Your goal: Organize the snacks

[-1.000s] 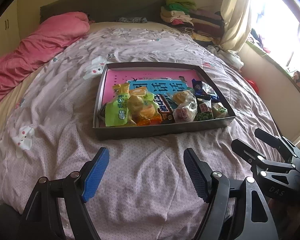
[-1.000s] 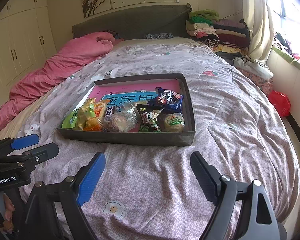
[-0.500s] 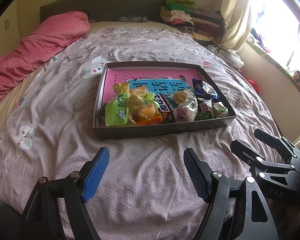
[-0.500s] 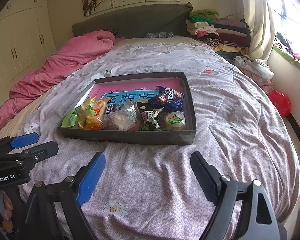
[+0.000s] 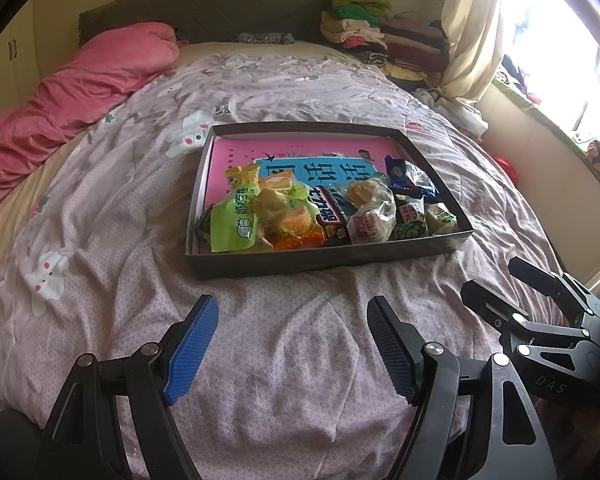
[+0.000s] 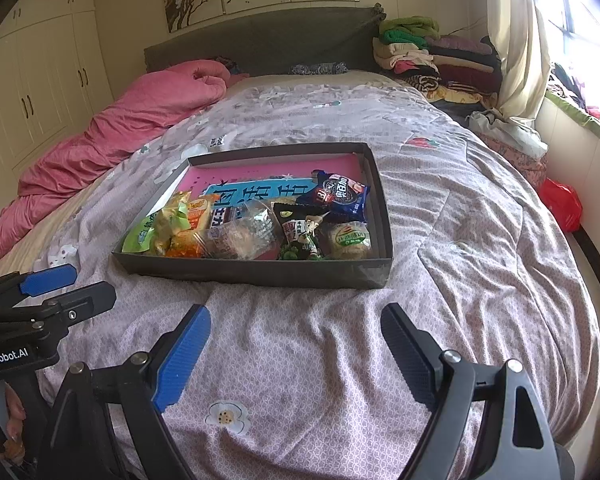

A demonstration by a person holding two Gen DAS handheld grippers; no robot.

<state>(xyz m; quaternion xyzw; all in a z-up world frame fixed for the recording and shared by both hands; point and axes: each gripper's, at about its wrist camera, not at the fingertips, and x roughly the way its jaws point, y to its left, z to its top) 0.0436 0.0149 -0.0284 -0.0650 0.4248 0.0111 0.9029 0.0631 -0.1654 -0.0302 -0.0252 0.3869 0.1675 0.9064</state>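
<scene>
Jaws on both grippers stand wide apart w/ nothing between them. Left gripper (image 5: 292, 316) hovers over the quilt (image 5: 112, 216) just short of the tray's near wall; right gripper (image 6: 296, 324) does the same, a bit further to the right side of the bed. Each shows at the edge of the other's view, side by side, well apart from the tray, touching nothing.

Next out: dark shallow tray (image 6: 260, 272) sits flat on the quilt approx. mid-bed. Snacks are all inside it, bunched along the near wall, none on the quilt. In the right wrist view, left to right: green packet (image 6: 140, 236) in the near-left corner, yellow/orange packets (image 6: 188, 224) beside it and overlapping, clear-wrapped pastry (image 6: 240, 236) in the middle, dark packet w/ cartoon figure (image 6: 300, 232), round green-label cake (image 6: 348, 240) near the right corner. Blue cookie pack (image 6: 336, 196) lies behind those last two, against the right wall. Chocolate bar (image 5: 328, 212) is wedged between the yellow packets & the clear pastry; only part shows.

Tray floor is covered by a pink book (image 5: 300, 152) w/ a blue title panel; its far half is bare.

Beyond the tray: pink duvet (image 6: 140, 120) heaped along the bed's left side, dark headboard (image 6: 260, 40) behind, stack of folded clothes (image 6: 428, 52) at the far right corner by the curtain (image 6: 512, 40). Red bag (image 6: 560, 204) on the floor right of the bed.
</scene>
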